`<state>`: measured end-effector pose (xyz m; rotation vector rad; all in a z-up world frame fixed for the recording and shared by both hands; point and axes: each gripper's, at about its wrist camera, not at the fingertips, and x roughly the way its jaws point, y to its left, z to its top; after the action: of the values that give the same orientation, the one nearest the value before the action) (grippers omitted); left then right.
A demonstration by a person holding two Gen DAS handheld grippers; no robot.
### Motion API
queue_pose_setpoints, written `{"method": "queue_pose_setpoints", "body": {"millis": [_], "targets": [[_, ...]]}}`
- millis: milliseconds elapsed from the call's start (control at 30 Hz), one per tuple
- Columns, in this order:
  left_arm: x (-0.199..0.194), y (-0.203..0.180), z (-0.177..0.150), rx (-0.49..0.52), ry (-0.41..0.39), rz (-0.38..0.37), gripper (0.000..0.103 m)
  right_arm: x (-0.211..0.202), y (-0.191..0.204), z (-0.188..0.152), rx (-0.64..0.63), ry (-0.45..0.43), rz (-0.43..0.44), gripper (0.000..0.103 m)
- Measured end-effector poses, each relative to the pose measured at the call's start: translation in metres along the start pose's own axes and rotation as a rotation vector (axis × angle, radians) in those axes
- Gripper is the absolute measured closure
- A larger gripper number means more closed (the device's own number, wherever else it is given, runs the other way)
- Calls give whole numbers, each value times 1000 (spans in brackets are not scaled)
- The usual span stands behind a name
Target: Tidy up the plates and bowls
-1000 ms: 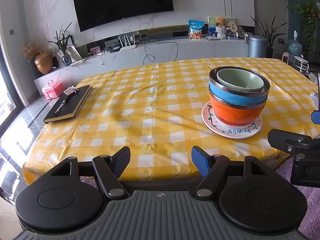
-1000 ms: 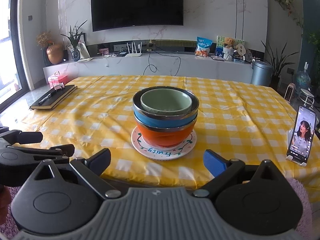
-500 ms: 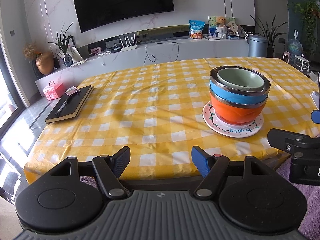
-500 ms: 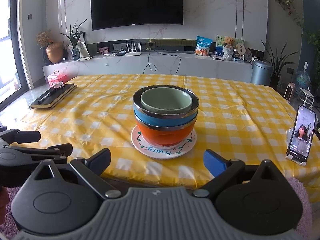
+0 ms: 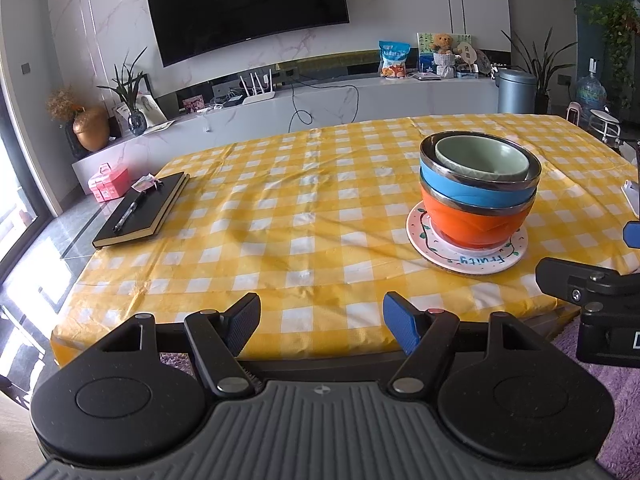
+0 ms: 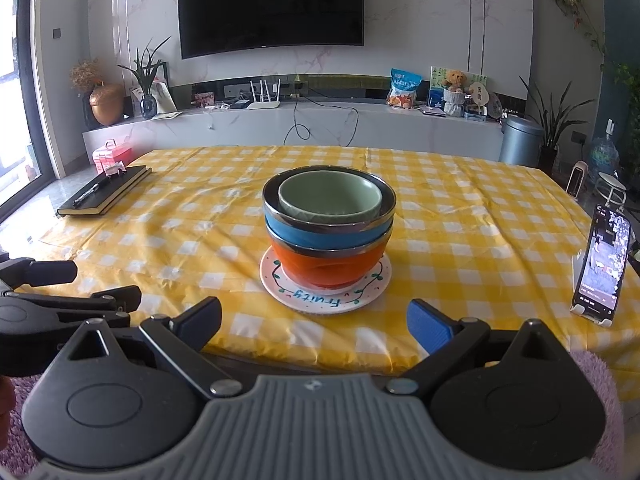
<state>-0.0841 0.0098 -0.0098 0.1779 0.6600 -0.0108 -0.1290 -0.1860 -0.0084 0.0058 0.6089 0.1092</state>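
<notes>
The table carries one stack near its front edge: a plate under an orange bowl, blue bowl and green bowl. The left gripper and right gripper are released and empty, short of the table. Risk: lifting one nested bowl off-centre may drag or topple the stack.

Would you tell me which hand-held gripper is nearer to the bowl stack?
Right. The right hand-held gripper faces the bowl stack head-on; the left hand-held gripper sits off to its left, farther away.

Bare tablecloth lies open left of the bowl stack; a propped phone blocks the right edge.
</notes>
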Motion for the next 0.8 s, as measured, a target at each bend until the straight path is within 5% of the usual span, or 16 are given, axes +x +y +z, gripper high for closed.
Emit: {"method": "queue_pose_setpoints", "body": {"millis": [800], "targets": [[-1, -1, 0, 6, -4, 3, 20, 0, 1, -1, -7, -5, 5, 6]]}}
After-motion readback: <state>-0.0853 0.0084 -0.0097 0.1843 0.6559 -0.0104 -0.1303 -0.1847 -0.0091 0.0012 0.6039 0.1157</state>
